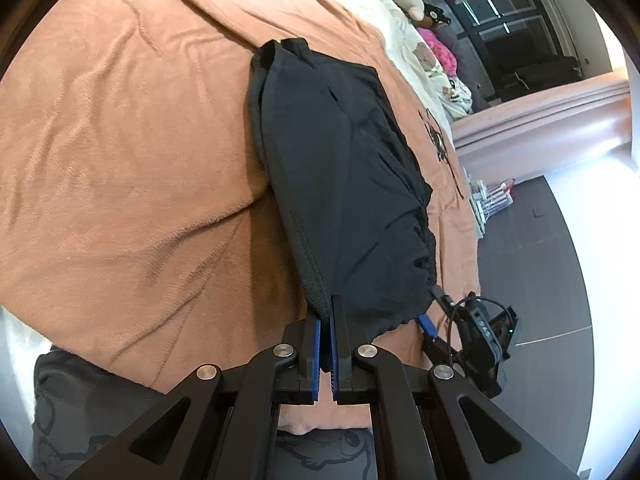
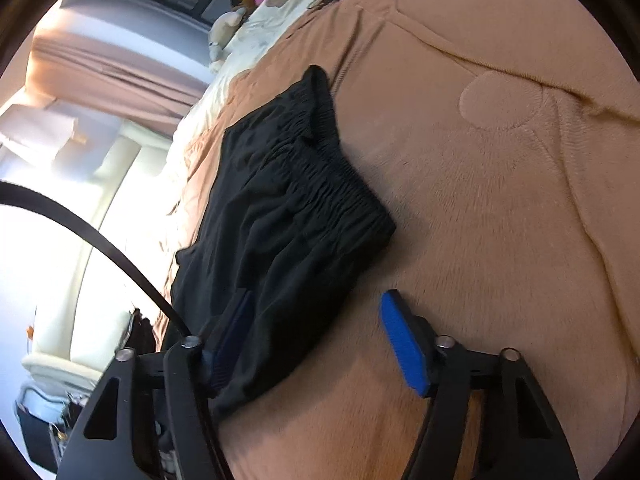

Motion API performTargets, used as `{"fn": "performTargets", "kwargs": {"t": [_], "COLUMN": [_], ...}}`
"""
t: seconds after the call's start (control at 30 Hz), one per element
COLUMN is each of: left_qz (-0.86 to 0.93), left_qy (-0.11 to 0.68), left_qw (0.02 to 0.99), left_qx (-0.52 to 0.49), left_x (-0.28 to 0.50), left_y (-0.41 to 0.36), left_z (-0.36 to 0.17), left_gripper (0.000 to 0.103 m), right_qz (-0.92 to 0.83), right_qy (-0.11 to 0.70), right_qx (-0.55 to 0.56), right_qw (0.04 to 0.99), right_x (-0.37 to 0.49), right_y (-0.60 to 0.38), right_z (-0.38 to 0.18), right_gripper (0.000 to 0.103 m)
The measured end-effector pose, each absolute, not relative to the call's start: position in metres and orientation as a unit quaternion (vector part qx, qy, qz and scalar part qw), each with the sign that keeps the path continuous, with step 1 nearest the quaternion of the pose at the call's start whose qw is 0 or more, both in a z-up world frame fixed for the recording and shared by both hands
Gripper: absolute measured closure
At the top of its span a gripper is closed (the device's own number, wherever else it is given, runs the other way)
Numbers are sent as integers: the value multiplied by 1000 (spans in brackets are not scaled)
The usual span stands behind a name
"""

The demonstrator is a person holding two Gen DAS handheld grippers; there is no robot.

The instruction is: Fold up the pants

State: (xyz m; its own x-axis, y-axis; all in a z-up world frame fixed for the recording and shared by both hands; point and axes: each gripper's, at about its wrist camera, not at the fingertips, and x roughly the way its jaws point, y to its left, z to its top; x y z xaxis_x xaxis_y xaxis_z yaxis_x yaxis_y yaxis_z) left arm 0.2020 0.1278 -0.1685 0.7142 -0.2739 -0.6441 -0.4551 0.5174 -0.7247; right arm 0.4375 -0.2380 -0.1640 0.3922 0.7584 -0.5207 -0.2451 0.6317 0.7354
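Ahead of both tools, bed [image 1: 120, 140] carries black pants [image 1: 344, 184], part-folded. Left tool [image 1: 329, 320] pinches near edge; right tool [image 2: 320, 336] spread, fabric between pads, ungripped. Likely mid-fold; next needs right grip.

Black pants [image 1: 340, 184], folded and rumpled, on tan blanket [image 1: 120, 140]

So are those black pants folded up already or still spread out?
Partly folded. The black pants lie doubled into a short bundle on the brown blanket, legs not spread; the left gripper pinches one edge, so the folding looks unfinished.
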Motion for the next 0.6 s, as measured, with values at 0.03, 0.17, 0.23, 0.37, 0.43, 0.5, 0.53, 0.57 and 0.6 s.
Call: {"fn": "performTargets", "kwargs": {"t": [0.03, 0.17, 0.23, 0.37, 0.43, 0.5, 0.53, 0.57, 0.6], "left_qz": [59, 51, 47, 46, 45, 44, 43, 42, 42], "left_qy": [371, 354, 341, 323, 313, 306, 303, 299, 297], "left_qw": [789, 802, 813, 825, 832, 836, 838, 842, 844], "left_qx": [-487, -478, -469, -461, -455, -453, -451, -447, -445], "left_x": [202, 203, 208, 223, 233, 241, 245, 251, 254], "left_y": [128, 131, 135, 148, 153, 159, 161, 164, 165], "left_z": [-167, -150, -138, -117, -104, -95, -90, -84, -81], "left_gripper": [100, 100, 100, 100, 100, 100, 100, 100, 100], "right_qz": [321, 329, 333, 343, 348, 349, 351, 352, 353], "right_qy": [454, 461, 450, 433, 428, 425, 422, 420, 418], "right_qx": [288, 292, 291, 297, 295, 291, 291, 291, 292], "right_qw": [779, 771, 776, 779, 780, 783, 783, 784, 785], "right_x": [439, 443, 440, 443, 447, 447, 450, 452, 453], "right_y": [-237, -237, -237, -233, -227, -224, -220, -217, -215], "right_z": [-166, -165, -154, -141, -136, -137, -134, -134, -134], "right_gripper": [81, 97, 97, 97, 97, 97, 97, 97, 97]}}
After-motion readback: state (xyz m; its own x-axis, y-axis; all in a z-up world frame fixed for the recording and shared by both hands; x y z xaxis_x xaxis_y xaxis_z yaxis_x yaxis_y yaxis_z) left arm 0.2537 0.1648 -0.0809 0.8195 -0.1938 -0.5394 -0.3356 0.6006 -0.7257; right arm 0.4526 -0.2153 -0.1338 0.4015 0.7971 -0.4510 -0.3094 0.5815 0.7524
